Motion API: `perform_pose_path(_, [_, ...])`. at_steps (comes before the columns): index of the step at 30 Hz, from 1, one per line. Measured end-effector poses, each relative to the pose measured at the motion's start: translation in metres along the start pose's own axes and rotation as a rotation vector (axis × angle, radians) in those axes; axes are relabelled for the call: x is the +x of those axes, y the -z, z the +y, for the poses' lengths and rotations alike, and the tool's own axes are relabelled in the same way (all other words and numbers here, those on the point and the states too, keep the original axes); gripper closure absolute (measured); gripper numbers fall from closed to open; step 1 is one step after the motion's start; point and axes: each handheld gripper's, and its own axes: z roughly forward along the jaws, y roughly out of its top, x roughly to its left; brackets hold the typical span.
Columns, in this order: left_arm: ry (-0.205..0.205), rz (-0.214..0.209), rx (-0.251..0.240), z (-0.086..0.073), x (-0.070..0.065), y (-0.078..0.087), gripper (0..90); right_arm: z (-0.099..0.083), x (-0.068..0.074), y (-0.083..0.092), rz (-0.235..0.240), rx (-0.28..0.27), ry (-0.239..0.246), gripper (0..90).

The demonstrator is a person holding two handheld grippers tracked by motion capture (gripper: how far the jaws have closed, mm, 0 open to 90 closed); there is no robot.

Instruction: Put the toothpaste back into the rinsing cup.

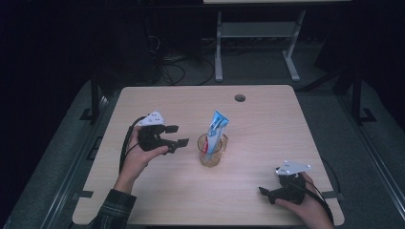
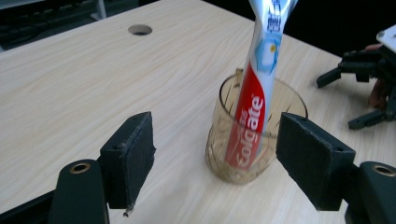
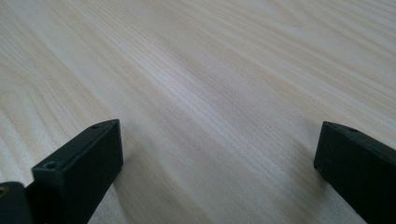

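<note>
A clear, ribbed glass cup [image 1: 212,150] is standing near the middle of a pale wood-grain surface [image 1: 267,129], holding a soft red, white and blue toothpaste tube [image 1: 216,130] that is leaning upright against its rim. The left gripper [image 1: 177,135] is hovering just beside the cup, its blocky black fingers [image 2: 130,156] standing wide apart and gripping nothing. The left gripper view is showing the tube's lettering. The right gripper [image 1: 265,193] is resting near the surface's front edge, fingers [image 3: 81,163] spread open over bare wood.

Pale wood table [image 1: 267,143], round cable hole [image 1: 239,98]; white desk frame [image 1: 258,33] behind.
</note>
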Motion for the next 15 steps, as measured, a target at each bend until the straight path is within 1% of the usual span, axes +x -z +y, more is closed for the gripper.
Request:
perform_pose_path(3, [-0.002,0.014,0.005,-0.005,0.0,0.007,26.8,0.0,0.0,0.0,0.0,0.001,0.0,0.5])
perform_pose_path(6, [0.005,0.024,0.011,-0.012,-0.002,0.014,26.8,0.0,0.0,0.0,0.0,0.0,0.0,0.5])
perform_pose_path(11, [0.011,0.037,0.035,-0.027,-0.002,0.021,26.8,0.0,0.0,0.0,0.001,-0.001,-0.003,0.5])
perform_pose_path(15, [0.025,0.05,0.051,-0.039,-0.002,0.024,26.5,0.0,0.0,0.0,0.0,0.001,0.0,0.5])
